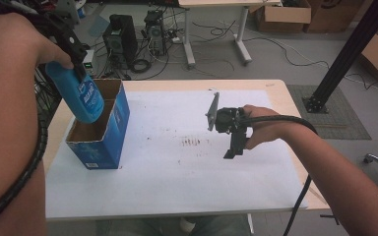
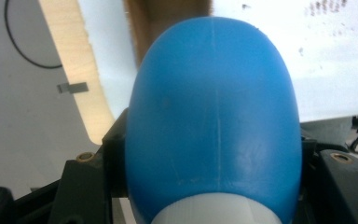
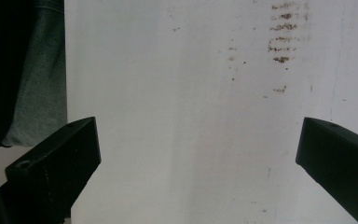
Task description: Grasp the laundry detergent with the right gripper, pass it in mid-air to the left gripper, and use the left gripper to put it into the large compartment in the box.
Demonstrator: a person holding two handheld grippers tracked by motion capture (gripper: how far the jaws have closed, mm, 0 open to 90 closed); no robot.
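Bottle [image 1: 81, 96], blue plastic w/ white label print, clamped in left gripper [image 1: 74, 64] up at the left of the high view, above table [image 1: 275, 93]. Tilted, rounded base lowest, hanging over open top of blue cardboard box [image 1: 109, 142]; base looks to be at about rim level, but can't tell if touching the rim. Seen along left gripper's jaws: blue body w/ moulded seam down the middle [image 2: 214, 121], white part at bottom edge, black jaws pressed against both sides. Box upright on white sheet [image 1: 177, 187] near table's left edge, brown inside, flaps up. Right gripper [image 1: 234, 142] towards mid-right of sheet, well apart from box & bottle, jaws spread wide w/ nothing between, pointing down at sheet; held in right hand [image 1: 261, 130], cable trailing back along forearm. Faint brown smudges [image 1: 192, 142] on sheet betw. box and right gripper.
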